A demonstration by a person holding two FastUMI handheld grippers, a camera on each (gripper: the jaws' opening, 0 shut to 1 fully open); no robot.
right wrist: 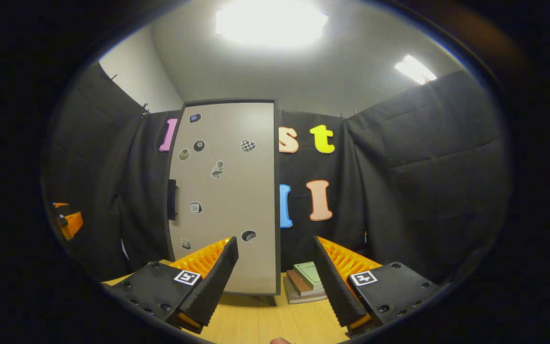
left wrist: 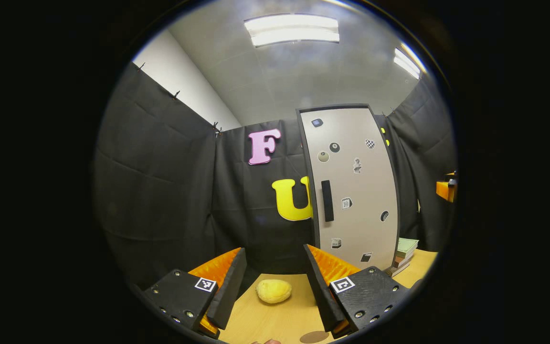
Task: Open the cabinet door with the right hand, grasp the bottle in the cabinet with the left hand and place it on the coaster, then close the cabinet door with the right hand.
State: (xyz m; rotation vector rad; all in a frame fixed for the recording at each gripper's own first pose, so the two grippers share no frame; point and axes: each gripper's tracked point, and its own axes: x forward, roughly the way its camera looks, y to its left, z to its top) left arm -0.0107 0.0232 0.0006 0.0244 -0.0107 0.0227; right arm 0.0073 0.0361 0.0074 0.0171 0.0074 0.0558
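Our left gripper [left wrist: 275, 286] hangs above the wooden table [left wrist: 275, 325] with its fingers spread wide and nothing between them; a yellow sponge-like lump [left wrist: 273, 291] lies on the table just past the fingertips. Our right gripper [right wrist: 275, 274] is likewise spread apart and empty, raised over the same table. Ahead of both stands the cabinet [right wrist: 227, 196], its pale door [left wrist: 354, 186] closed and dotted with small stickers, the dark handle [left wrist: 327, 200] running upright near the door's left edge. We cannot see the bottle, since the door is closed. A stack of books [right wrist: 308, 282] lies on the table just beside the cabinet's right side. At the table's near edge in the left gripper view sits a round brown coaster [left wrist: 314, 337].
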